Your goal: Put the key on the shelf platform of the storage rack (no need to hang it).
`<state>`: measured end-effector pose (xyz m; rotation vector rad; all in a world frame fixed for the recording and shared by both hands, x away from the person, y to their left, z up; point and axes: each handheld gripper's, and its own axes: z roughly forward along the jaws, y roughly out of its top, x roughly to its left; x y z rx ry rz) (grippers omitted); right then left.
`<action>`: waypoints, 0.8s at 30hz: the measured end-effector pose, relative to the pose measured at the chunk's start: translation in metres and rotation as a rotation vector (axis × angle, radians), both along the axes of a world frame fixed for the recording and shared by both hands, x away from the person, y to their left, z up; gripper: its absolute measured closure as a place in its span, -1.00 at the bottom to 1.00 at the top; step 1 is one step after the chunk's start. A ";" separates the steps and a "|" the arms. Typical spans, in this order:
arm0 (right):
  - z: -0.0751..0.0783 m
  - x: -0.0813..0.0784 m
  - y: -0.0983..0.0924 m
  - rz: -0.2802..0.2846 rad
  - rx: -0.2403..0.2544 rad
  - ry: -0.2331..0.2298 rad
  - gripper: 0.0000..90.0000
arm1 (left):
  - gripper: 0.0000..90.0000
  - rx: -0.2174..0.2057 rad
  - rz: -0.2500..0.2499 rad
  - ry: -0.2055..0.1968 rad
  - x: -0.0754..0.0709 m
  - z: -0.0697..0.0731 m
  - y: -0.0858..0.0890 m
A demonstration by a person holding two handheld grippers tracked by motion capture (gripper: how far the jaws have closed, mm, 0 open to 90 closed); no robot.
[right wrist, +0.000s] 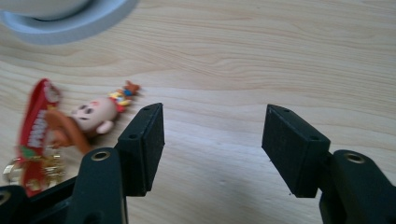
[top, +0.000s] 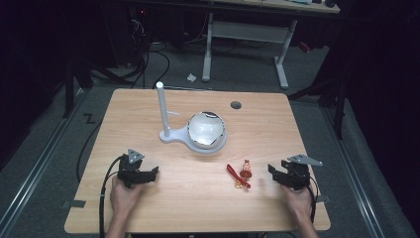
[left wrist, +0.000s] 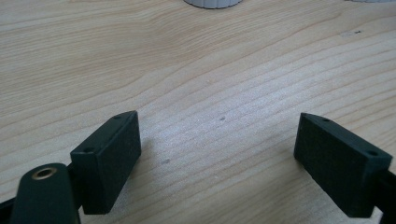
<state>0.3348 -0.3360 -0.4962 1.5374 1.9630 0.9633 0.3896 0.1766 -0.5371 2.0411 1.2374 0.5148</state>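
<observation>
- High view, far left: the left gripper (top: 154, 172) rests low on the wooden table (top: 148, 208), its jaws spread with only bare grain between them; it looks parked, with no part in the present step.
- Behind and nearer the centre stands a white stand (top: 171, 135): a smooth, flat plastic-looking base with a slim upright post (top: 161, 106), and on it a round bowl (top: 206, 128) with a shiny, mirror-like inside.
- Right of centre lies the keychain (top: 241, 175), flat on the table and free of any grip: a red strap (right wrist: 37, 126), a small rubbery cartoon figure (right wrist: 95, 117) and a metal ring (right wrist: 18, 170).
- Far right, the right gripper (top: 272, 167) hovers just beside the keychain, its jaws apart and empty.
- Judged from this, the step in hand is the approach for a pick; next, the gripper must shift left so the pads straddle the figure or strap, sink and close.
</observation>
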 end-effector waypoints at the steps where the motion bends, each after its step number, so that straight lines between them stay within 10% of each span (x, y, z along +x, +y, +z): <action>1: 0.001 -0.001 0.002 0.011 0.014 0.000 -0.12 | -0.66 0.000 0.000 0.001 0.000 0.000 0.000; 24: 0.001 -0.012 0.063 0.222 0.031 0.038 -0.30 | -0.62 -0.002 0.010 -0.005 -0.001 0.000 0.000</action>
